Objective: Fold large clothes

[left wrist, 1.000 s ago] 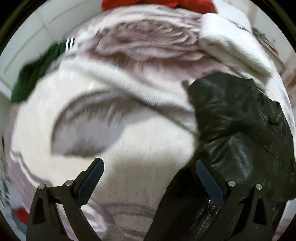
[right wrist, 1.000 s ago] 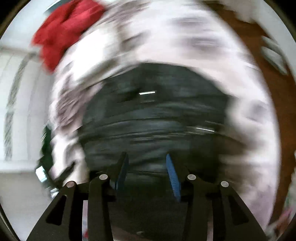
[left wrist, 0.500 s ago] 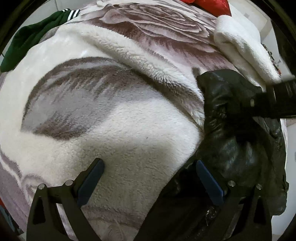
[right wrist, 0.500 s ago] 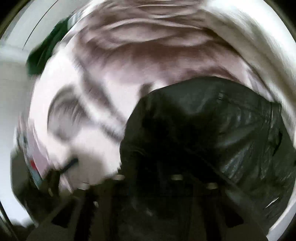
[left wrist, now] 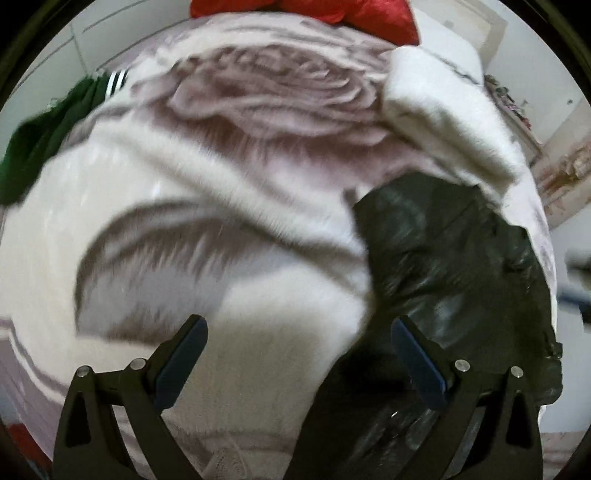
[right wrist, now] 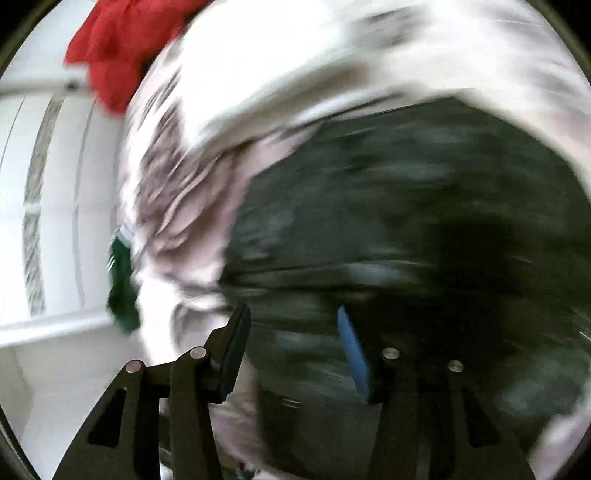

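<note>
Your left gripper (left wrist: pixel 299 354) hangs with its jaws spread wide, nothing between them, over the fluffy rose-print blanket (left wrist: pixel 229 206). Your right gripper (right wrist: pixel 291 343) is also parted and empty, above the black leather jacket (right wrist: pixel 406 229), which lies crumpled toward the blanket's right edge. At the far edge sit red cloth (left wrist: pixel 354 14) and a green garment (left wrist: pixel 40 133); white walls (right wrist: pixel 55 221) stand beyond.
</note>
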Demonstrator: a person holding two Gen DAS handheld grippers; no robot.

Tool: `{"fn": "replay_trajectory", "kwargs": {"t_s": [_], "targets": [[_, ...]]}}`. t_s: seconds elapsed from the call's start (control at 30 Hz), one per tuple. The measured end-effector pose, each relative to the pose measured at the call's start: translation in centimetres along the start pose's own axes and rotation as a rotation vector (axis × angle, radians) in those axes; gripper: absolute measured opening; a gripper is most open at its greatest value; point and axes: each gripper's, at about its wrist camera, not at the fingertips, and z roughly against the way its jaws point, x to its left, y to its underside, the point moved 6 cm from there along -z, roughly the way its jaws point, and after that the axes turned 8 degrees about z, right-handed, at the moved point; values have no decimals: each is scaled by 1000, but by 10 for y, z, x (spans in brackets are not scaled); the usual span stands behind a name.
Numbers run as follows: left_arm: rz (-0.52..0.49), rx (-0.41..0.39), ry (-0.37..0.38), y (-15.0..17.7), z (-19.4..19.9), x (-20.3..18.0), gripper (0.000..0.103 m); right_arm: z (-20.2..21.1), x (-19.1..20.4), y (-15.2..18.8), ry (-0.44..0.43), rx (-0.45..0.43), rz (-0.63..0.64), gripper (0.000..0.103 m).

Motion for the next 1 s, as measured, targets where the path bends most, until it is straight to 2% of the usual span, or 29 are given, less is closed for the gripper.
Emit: {"fn": "replay_trajectory", "kwargs": {"t_s": [0.03, 0.07, 0.17, 0.23, 0.33, 0.4, 0.43, 0.47, 0.5, 0.53, 0.6, 0.7, 0.83, 0.9, 1.0], "targets": [[-16, -7, 9, -6, -1, -9, 103, 14, -18, 5, 33, -24, -35, 51], [-34, -9, 14, -12, -6, -18, 103, 38, -52, 21, 83, -58, -98, 52], [-120, -9, 34, -23, -28, -52, 103, 78, -128, 62, 142, -127, -265, 52], [-197, 0, 65, -17, -42, -73, 103, 86, -168, 84, 170, -164, -343, 55], [-305, 26, -4, -11, -69, -86, 103, 77, -206, 97, 143, -174, -381, 55], [-308, 38, 1, -12, -78, -81, 103, 62, -212, 96, 100, -168, -362, 55], [-301, 42, 1, -14, -78, -78, 103, 53, -208, 93, 74, -165, -343, 51], [-306, 43, -13, -15, -79, -77, 103, 45, -205, 92, 65, -169, -321, 40], [-314, 39, -30, -18, -78, -76, 103, 42, -200, 88, 94, -198, -293, 14], [-319, 40, -37, -19, -80, -77, 103, 42, -192, 85, 117, -223, -266, 12], [-332, 34, -62, -20, -81, -79, 103, 53, -180, 77, 133, -289, -231, 10], [-307, 37, -83, -21, -85, -80, 103, 56, -179, 72, 155, -314, -178, 9], [-273, 37, -94, -18, -88, -79, 103, 20, -210, 73, 159, -177, -196, 10], [-284, 19, -132, -17, -82, -82, 103, 12, -213, 68, 155, -101, -186, 12], [-311, -41, -233, -12, -56, -90, 103, 32, -207, 69, 108, -55, -183, 23]]}}
